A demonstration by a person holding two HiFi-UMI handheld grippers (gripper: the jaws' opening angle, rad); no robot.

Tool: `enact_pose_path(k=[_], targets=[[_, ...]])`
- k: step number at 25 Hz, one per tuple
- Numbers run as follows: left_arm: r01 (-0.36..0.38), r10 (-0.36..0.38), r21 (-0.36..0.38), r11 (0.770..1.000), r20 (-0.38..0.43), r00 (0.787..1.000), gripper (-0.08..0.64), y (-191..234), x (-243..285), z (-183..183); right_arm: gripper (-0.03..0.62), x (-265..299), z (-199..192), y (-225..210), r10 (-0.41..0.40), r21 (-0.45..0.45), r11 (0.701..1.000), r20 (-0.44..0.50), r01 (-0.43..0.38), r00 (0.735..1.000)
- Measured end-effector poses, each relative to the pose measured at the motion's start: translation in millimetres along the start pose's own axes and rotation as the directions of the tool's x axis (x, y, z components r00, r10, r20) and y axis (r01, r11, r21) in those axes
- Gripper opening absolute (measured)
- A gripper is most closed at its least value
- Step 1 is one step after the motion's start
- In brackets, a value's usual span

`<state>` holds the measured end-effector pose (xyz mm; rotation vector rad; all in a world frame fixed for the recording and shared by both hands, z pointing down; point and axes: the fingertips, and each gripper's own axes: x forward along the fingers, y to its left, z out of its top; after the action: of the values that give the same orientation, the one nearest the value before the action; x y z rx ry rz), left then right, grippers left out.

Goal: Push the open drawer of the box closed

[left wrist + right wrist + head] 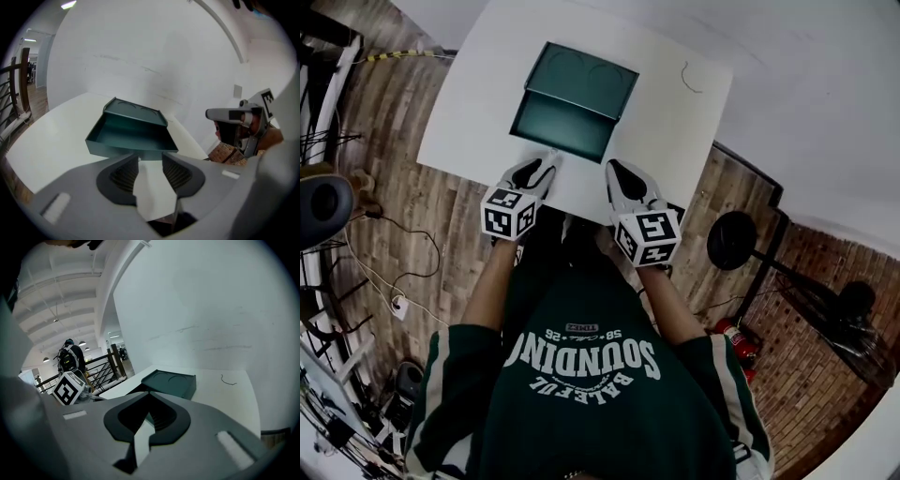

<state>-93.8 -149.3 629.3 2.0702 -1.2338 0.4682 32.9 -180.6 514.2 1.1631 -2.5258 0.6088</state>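
Note:
A dark green box (589, 78) stands on the white table (478, 103), with its open drawer (562, 128) pulled out toward me. In the left gripper view the empty drawer (131, 136) lies just beyond the jaws. My left gripper (546, 162) hovers at the drawer's front edge, open (150, 158), with only table showing between its pads. To its right, over the table's near edge, my right gripper (613, 170) has its tips closed together on nothing (149, 394). From that side the box (171, 383) shows a little way ahead.
A thin black squiggle (689, 79) lies on the table right of the box. Off the table on the right are a black weight plate on a stand (731, 241) and a red extinguisher (739, 337). Cables trail over the wooden floor (394, 244) on the left.

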Motion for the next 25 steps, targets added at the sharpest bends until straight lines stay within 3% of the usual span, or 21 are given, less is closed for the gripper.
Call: enact_pose_path(k=[2, 4, 22, 25], targets=[[-0.009, 0.009, -0.020, 1.000, -0.023, 1.000, 0.207, 4.1, 8.5, -4.8, 0.002, -0.5, -1.6, -1.3, -0.006, 0.004, 1.000, -0.005, 0.006, 1.000], [-0.015, 0.013, -0.036, 0.999, -0.041, 0.999, 0.224, 8.1, 16.7, -8.1, 0.002, -0.7, -3.2, -3.1, -0.012, 0.008, 1.000, -0.010, 0.012, 1.000], [-0.011, -0.005, -0.110, 0.994, -0.144, 0.990, 0.221, 32.9, 62.4, -28.6, 0.002, 0.0, -16.2, -26.2, -0.066, 0.051, 0.996, -0.044, 0.069, 0.997], [-0.014, -0.002, -0.107, 0.994, -0.149, 0.989, 0.158, 34.1, 62.4, -29.1, 0.002, -2.7, -16.1, -28.3, -0.075, 0.055, 0.995, -0.043, 0.077, 0.996]])
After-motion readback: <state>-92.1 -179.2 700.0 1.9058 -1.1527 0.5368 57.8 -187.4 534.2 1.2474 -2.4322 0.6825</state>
